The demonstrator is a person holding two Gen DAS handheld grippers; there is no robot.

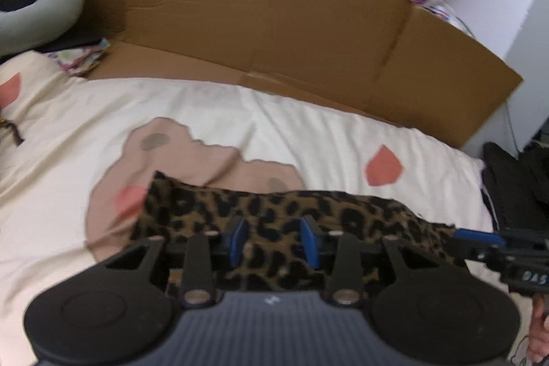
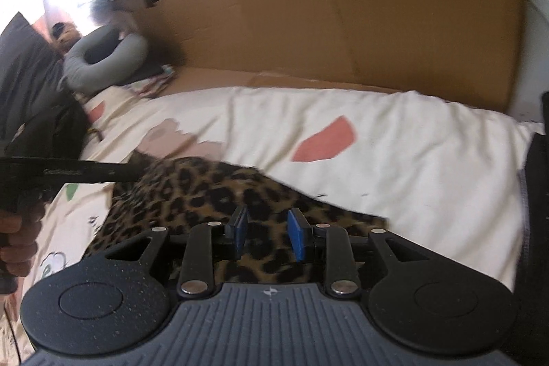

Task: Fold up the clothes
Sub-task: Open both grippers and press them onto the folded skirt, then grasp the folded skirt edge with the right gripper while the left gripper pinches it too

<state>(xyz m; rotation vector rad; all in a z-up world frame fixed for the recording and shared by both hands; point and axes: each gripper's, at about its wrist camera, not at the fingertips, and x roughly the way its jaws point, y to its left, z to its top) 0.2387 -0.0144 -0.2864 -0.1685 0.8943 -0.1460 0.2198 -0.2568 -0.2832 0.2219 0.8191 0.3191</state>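
A leopard-print garment [image 1: 274, 204] lies folded in a flat band on the cream bed cover [image 1: 308, 132]. My left gripper [image 1: 274, 235] hovers over its near edge with the blue pads [image 1: 236, 237] apart and nothing pinched between them. My right gripper [image 2: 269, 230] stands the same way over the garment [image 2: 206, 191], pads [image 2: 298, 234] apart and the cloth lying loose below. The right gripper's tip [image 1: 480, 237] shows at the garment's right end in the left wrist view. The left gripper's finger [image 2: 85, 174] reaches in at its left end in the right wrist view.
A flattened cardboard sheet [image 1: 291, 33] stands along the far side of the bed. A grey neck pillow [image 1: 41, 12] lies at the far left, and dark clothing [image 1: 514, 180] is piled at the right edge. A hand [image 2: 17, 235] grips the left tool.
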